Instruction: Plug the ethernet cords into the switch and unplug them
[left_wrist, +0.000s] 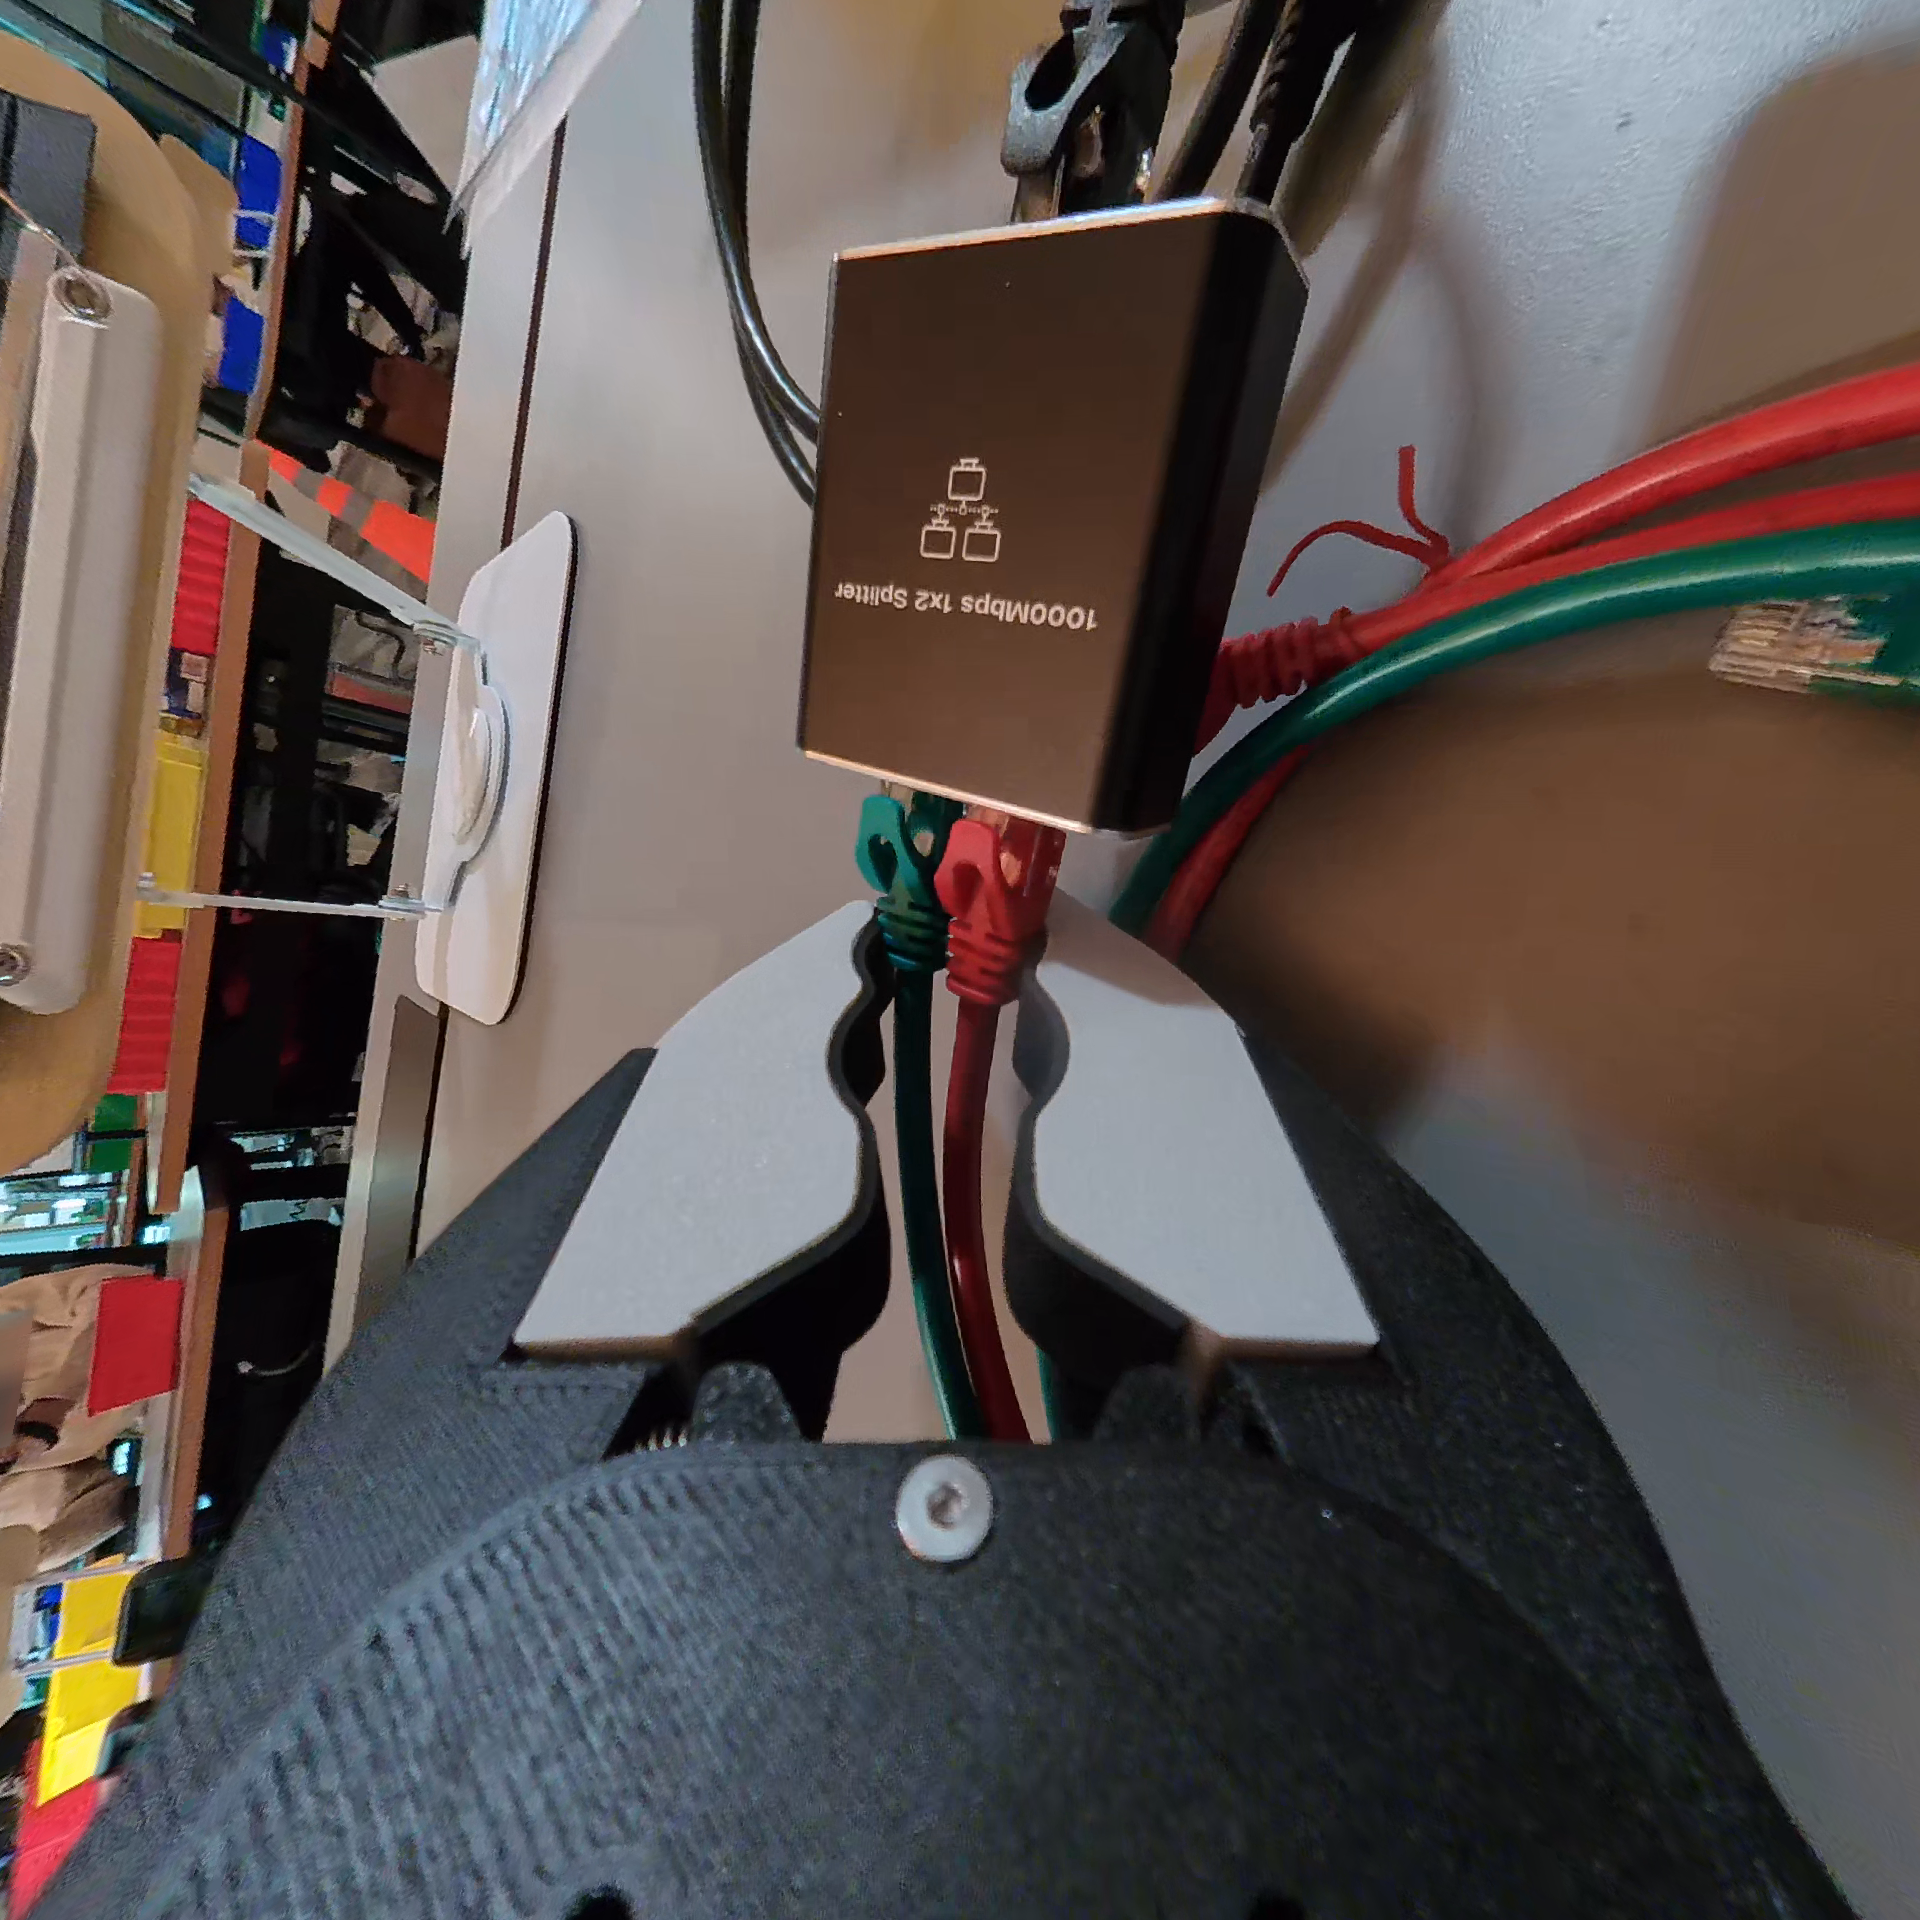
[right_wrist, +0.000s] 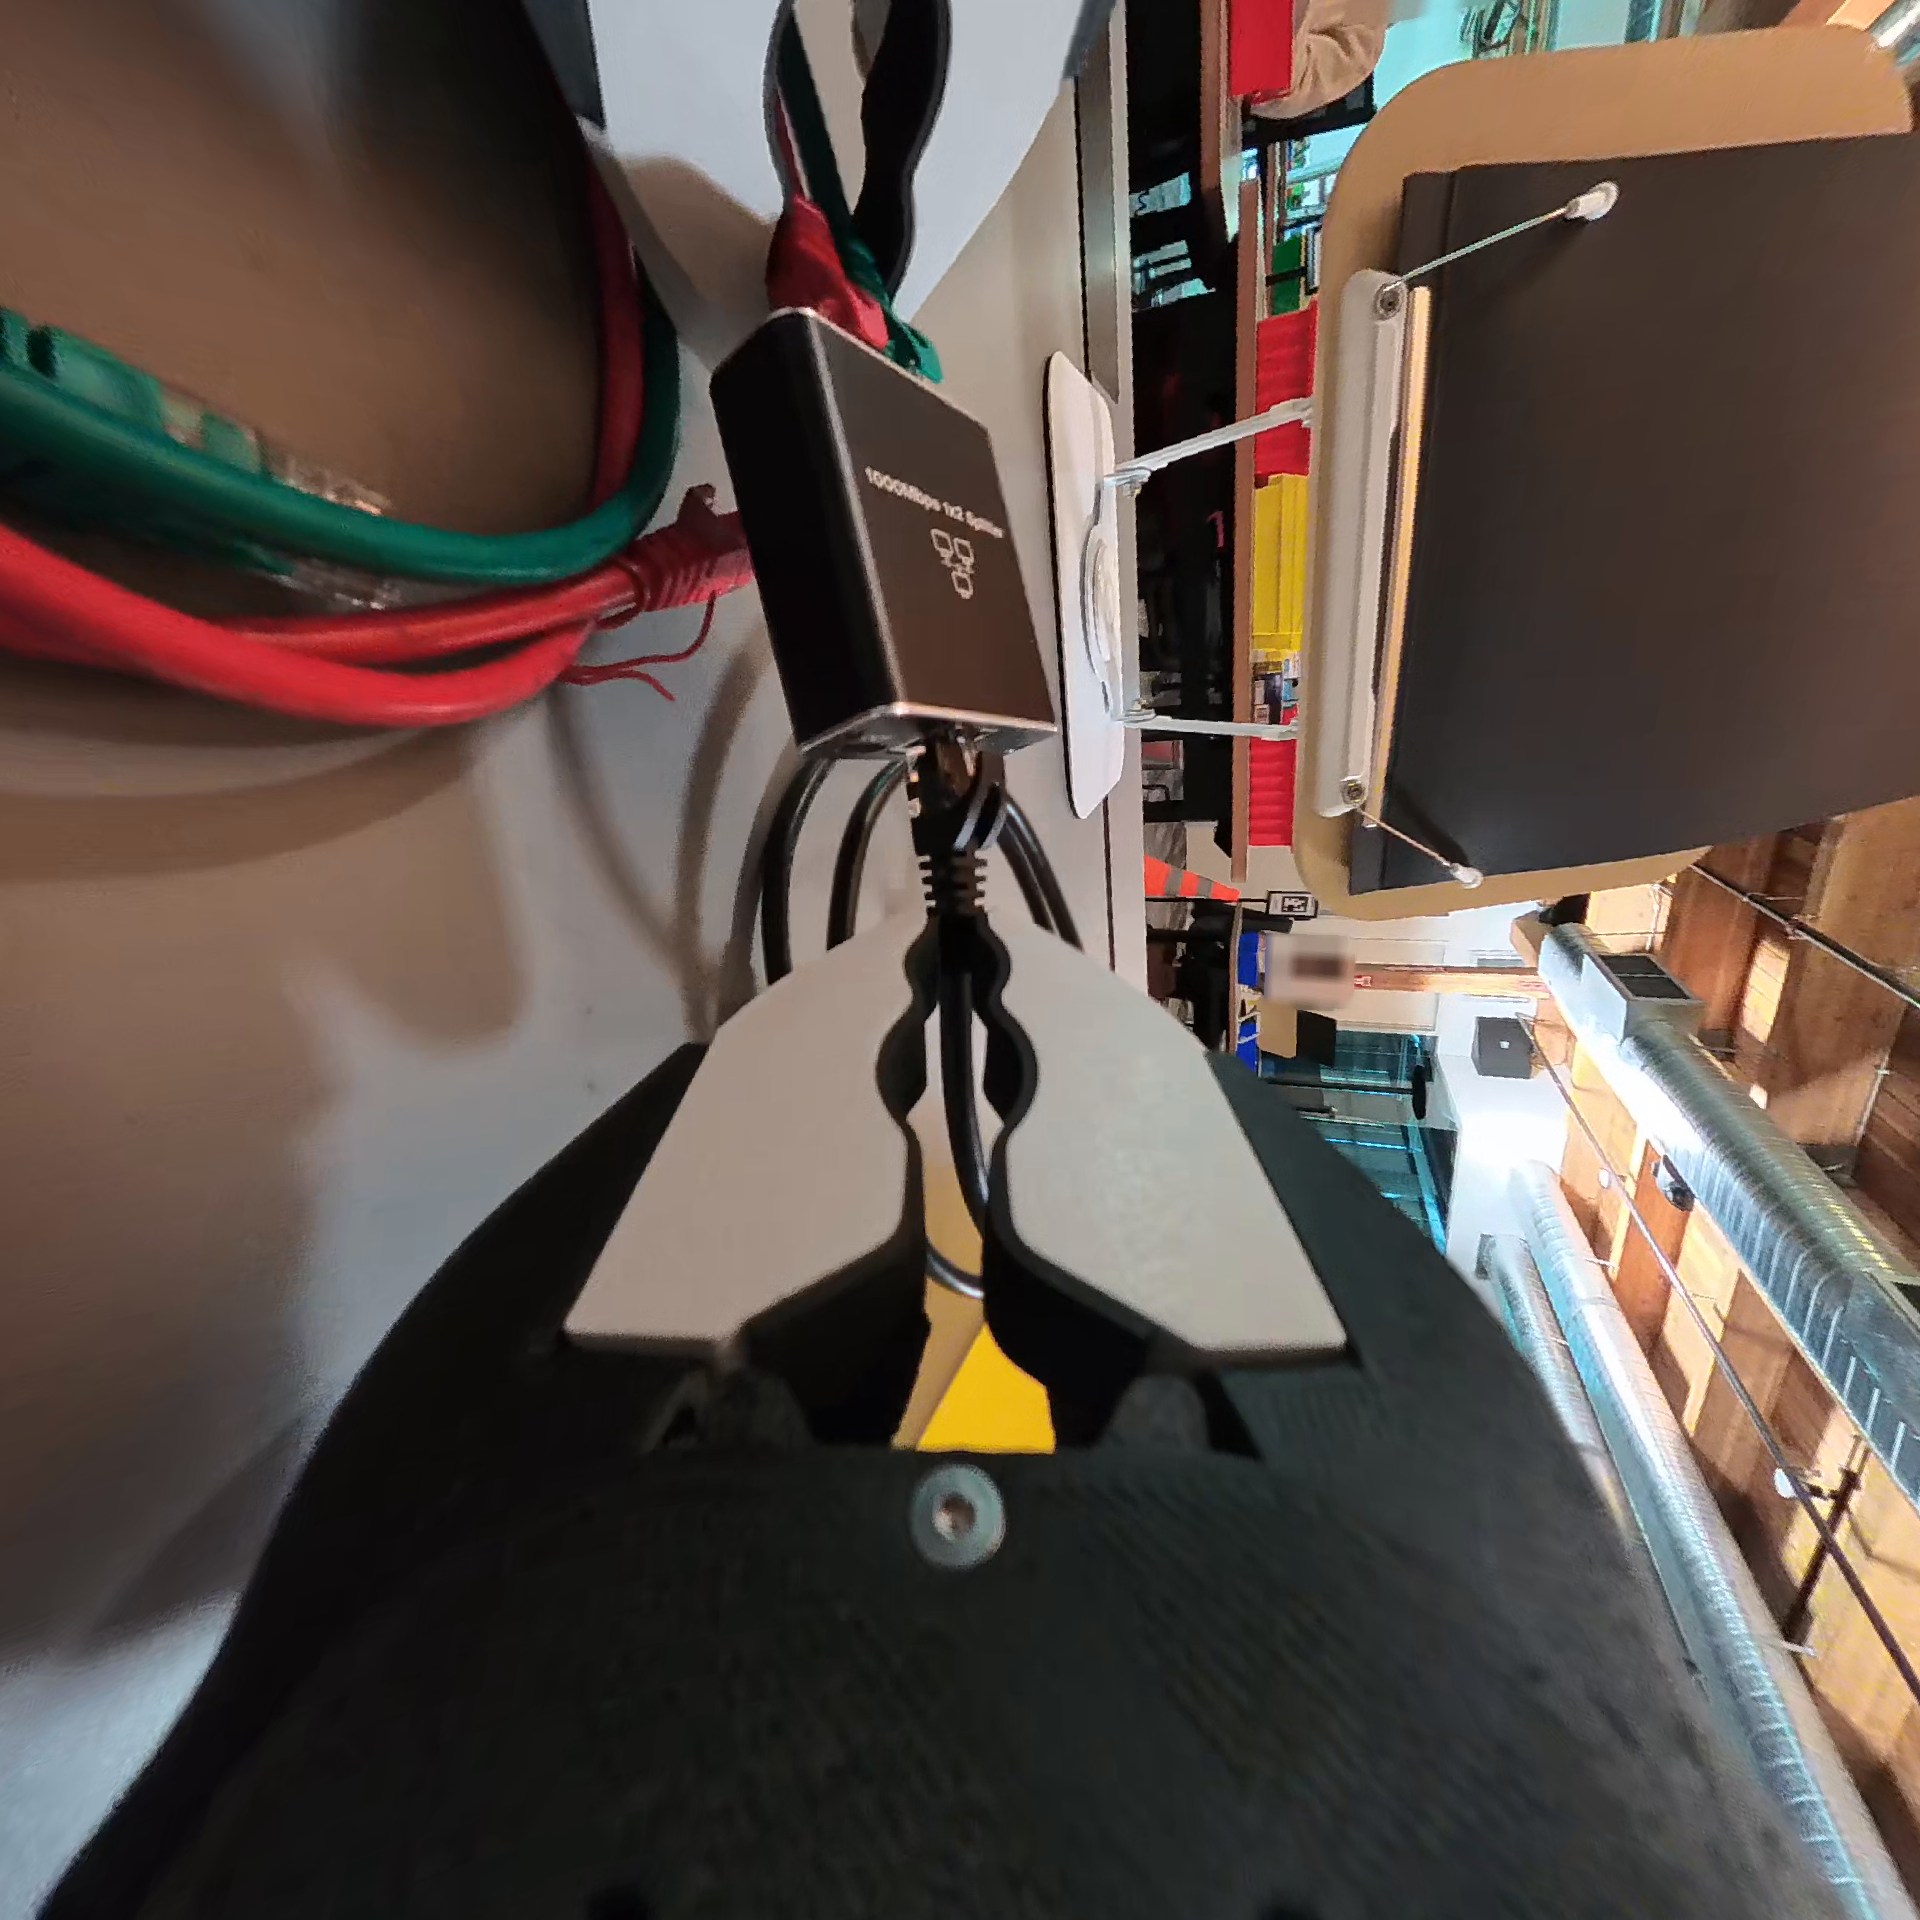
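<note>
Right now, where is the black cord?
In the right wrist view, the black cord is plugged into the near end of the switch, pinched between the right gripper fingers.

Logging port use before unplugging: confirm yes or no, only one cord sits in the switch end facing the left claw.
No: the green cord and the red cord both sit plugged side by side in the switch.

The switch (left_wrist: 1023, 509) looks like brushed dark metal, smooth with a soft sheen. The green cord (left_wrist: 909, 904) and red cord (left_wrist: 982, 914) wear glossy ribbed plastic boots. The left gripper (left_wrist: 951, 940) has matt grey fingers (left_wrist: 748, 1143) on a rough, ridged black plastic body. The table (left_wrist: 644, 582) is smooth, matt white.
</note>
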